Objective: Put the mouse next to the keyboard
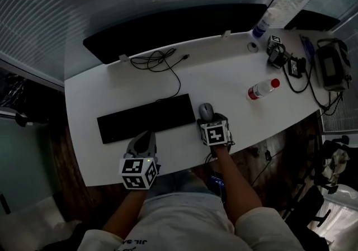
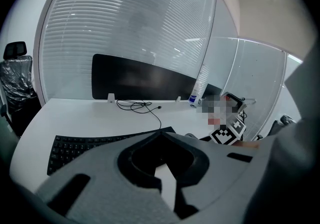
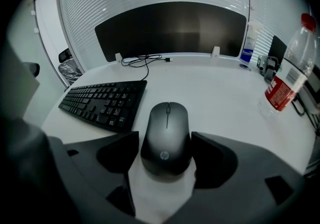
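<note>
Right gripper [image 3: 166, 144] clasps mouse [image 3: 167, 120] beside keyboard [image 3: 102, 102], left gripper [image 2: 161, 138] closed, empty; a snagging release could drag the mouse away.

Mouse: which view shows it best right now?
Right gripper view: the mouse fills the centre between the right claw's jaws, beside the keyboard. Head view shows it small; left gripper view, barely a sliver.

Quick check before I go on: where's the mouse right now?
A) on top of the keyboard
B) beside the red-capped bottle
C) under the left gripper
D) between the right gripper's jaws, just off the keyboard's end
D: the mouse sits between the jaws of the right gripper, beside the end of the keyboard.
</note>
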A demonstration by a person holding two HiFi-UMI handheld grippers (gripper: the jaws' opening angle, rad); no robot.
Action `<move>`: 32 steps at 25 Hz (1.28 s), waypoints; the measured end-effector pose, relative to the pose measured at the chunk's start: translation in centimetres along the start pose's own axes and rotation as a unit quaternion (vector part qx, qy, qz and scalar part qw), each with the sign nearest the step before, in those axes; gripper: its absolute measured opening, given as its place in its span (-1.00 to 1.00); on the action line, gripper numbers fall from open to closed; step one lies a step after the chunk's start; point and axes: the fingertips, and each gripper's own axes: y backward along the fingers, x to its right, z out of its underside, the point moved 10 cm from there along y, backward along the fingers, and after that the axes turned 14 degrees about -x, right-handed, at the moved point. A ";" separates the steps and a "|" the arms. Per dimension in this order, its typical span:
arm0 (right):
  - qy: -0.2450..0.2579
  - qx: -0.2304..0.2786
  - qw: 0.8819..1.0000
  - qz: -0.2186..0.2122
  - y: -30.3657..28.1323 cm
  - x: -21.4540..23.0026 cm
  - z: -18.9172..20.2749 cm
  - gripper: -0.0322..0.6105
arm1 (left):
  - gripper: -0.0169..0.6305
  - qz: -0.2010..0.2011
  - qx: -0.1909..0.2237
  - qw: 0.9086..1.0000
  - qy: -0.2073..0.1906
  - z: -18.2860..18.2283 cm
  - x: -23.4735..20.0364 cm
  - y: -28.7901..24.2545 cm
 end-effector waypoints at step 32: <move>0.040 0.117 0.991 -0.042 16.0 -13.5 1.9 -0.88 | -0.94 -0.006 0.029 1.000 0.009 3.2 -0.1 7.8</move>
